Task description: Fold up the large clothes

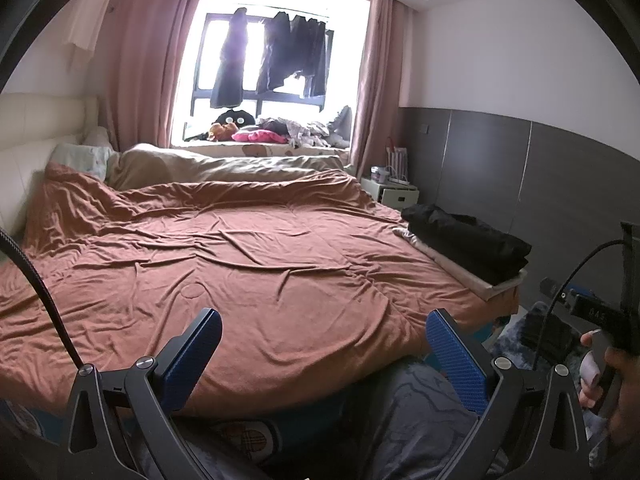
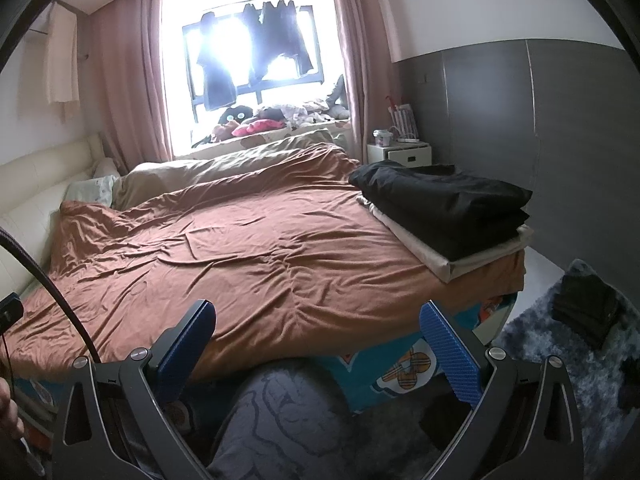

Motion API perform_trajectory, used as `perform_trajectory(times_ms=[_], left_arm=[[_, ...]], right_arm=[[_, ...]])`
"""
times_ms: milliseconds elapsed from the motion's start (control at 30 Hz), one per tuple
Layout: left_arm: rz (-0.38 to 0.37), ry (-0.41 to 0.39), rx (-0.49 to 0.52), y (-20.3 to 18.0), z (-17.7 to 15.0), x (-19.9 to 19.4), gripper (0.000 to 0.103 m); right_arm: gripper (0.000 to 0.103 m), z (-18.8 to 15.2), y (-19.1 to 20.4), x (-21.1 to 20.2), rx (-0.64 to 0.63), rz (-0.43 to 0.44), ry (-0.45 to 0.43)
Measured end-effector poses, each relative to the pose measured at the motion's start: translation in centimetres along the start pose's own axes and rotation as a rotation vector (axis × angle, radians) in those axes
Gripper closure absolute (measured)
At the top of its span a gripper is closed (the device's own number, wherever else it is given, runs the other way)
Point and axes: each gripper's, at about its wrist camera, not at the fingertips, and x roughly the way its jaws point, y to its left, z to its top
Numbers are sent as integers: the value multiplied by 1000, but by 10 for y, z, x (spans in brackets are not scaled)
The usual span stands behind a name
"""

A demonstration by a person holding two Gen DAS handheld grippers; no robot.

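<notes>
Both my grippers – left [image 1: 324, 344], right [image 2: 318, 338] – are spread wide, holding nothing; reaching beside the folded black clothes [image 2: 444, 200] could topple that stack off the bed [image 2: 280, 240].

Only faint digits, perhaps "045", show on the right gripper [image 1: 592, 312]; nothing else is legible.
</notes>
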Motion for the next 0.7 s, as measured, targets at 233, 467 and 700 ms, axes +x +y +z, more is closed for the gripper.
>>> perform_trajectory(times_ms=[233, 467, 700], left_arm=[[3, -1, 3, 0, 1, 0, 0], [4, -1, 6, -1, 0, 0, 0], [12, -7, 21, -1, 1, -1, 0]], right_arm=[[1, 1, -2, 1, -2, 1, 3], [1, 1, -3, 2, 0, 3, 4], [1, 1, -3, 2, -2, 2, 6]])
